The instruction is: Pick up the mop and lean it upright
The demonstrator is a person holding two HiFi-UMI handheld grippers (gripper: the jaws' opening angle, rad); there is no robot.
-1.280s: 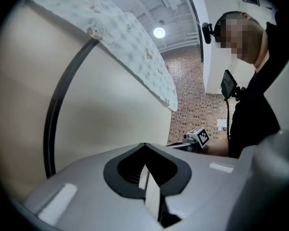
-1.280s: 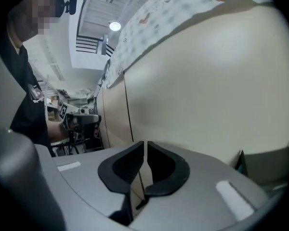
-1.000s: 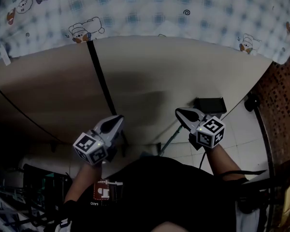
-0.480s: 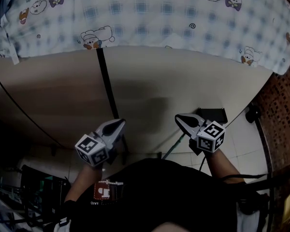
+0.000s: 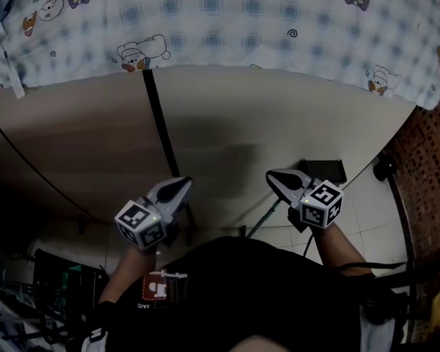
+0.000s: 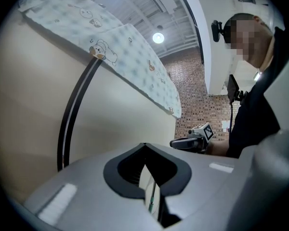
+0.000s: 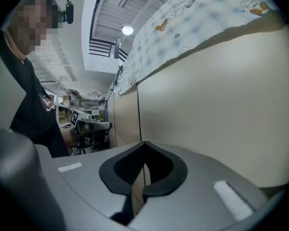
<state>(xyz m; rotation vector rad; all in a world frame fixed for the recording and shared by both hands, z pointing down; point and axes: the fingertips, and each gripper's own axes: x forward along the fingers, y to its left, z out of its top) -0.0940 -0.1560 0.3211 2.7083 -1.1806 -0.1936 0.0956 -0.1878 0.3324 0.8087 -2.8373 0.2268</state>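
A checked cloth (image 5: 227, 20) printed with cartoon animals hangs over the top of a beige panel (image 5: 279, 116). A black strip (image 5: 160, 127) runs down the panel. A black box (image 5: 323, 169) sits at its foot on the pale tiled floor (image 5: 367, 211), near a brick wall (image 5: 425, 145).
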